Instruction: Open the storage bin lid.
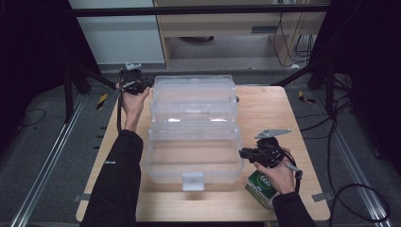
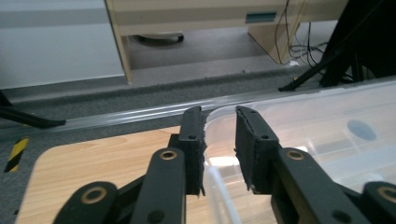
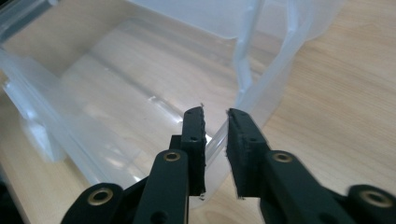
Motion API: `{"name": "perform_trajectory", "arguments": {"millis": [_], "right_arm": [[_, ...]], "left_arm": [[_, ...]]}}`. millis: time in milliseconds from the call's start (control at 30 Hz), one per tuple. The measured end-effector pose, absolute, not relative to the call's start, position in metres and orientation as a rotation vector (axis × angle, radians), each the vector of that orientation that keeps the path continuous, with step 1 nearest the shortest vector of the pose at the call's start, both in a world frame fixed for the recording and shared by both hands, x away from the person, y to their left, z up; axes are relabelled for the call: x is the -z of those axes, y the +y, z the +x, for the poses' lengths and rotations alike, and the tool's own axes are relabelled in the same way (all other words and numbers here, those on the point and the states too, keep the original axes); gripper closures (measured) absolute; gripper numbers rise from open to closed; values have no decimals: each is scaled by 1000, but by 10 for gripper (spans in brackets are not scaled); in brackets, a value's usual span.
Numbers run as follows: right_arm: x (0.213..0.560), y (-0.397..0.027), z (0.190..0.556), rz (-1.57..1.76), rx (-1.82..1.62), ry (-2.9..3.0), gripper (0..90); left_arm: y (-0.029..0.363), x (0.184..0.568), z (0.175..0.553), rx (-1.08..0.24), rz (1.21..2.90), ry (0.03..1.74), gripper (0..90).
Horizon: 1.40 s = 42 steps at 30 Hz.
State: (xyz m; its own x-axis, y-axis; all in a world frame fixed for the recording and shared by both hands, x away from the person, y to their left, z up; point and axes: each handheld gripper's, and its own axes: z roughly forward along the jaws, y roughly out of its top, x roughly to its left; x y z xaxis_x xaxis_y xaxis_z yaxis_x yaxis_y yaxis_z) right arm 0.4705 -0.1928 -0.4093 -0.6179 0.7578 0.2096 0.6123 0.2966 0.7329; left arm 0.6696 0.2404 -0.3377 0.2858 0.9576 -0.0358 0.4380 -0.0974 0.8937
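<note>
Clear box (image 1: 193, 127) — green carton (image 1: 261, 188) half-hidden

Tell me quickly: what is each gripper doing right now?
Left gripper: open, fingers straddling the clear box rim at its far corner, not pressing.
Right gripper: cannot tell; the box wall sits between its fingers.

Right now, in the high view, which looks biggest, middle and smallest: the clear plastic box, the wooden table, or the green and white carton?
1. wooden table, the largest: everything stands on it.
2. clear plastic box, open, covering much of the tabletop.
3. green and white carton, the smallest, partly hidden under the person's right hand.
</note>
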Motion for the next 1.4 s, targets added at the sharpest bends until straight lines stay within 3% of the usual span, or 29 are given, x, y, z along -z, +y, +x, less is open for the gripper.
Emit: {"name": "perform_trajectory", "arguments": {"millis": [467,733,933,1000,1200,1333,1400], "right_arm": [[408,-191,471,1279,-1208,2385,784],[408,-191,471,1281,-1201,2384,784],[407,-190,471,1284,-1196,2383,784],[408,-190,470,1284,-1196,2382,785],[407,-190,470,1286,-1192,2382,785],[407,-189,469,1277,-1190,2378,785],[408,-190,470,1272,-1192,2377,785]], "left_arm": [[281,313,584,-716,1693,1175,603],[286,323,531,-677,1757,1120,511],[287,350,496,-659,1805,1115,516],[285,368,485,-588,1821,1122,517],[274,394,470,-525,1883,1121,550],[270,400,465,-567,1949,1118,575],[270,406,464,-512,1958,1111,597]]}}
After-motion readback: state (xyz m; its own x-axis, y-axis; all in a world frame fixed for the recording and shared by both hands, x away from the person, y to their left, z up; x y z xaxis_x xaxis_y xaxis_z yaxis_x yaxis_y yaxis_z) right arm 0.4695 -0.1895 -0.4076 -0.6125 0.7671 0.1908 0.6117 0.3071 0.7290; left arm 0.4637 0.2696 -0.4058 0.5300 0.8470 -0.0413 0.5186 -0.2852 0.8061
